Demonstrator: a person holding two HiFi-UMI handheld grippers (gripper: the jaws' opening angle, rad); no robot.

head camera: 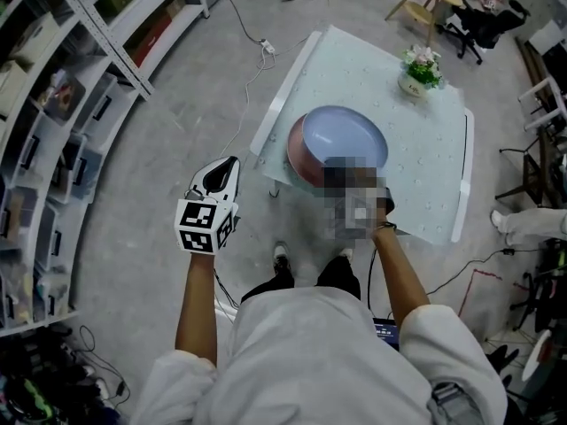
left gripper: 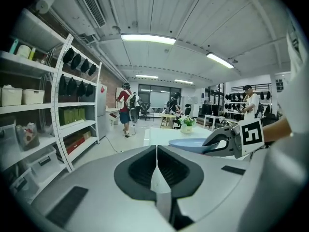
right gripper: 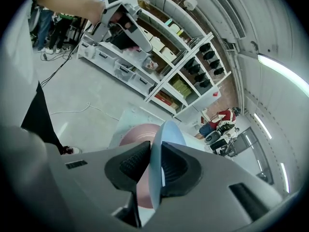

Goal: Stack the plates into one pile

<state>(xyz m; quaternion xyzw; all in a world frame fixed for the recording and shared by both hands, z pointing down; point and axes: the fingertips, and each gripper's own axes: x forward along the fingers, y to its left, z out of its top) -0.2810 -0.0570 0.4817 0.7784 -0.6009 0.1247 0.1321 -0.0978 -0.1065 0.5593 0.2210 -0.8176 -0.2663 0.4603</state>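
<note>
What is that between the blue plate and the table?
A pink plate lies under the blue plate, on the table. The head view shows its rim at the blue plate's left, and the right gripper view shows it too.

A rectangular worktop [head camera: 425, 162], covered in pale mint cloth with a fine dot pattern and edged by white rails along its two long sides, stands on a grey concrete floor [head camera: 177, 122]. A round, dusty-pink plate [head camera: 295, 153] lies on the cloth toward the near left corner. Only its left crescent shows from above, as a pale blue round plate [head camera: 345, 135] covers the rest. A small white pot of pink and white flowers [head camera: 418, 71] stands near the far right corner, well apart from the plates. A white cable [head camera: 252, 34] trails over the floor beyond the worktop.
</note>
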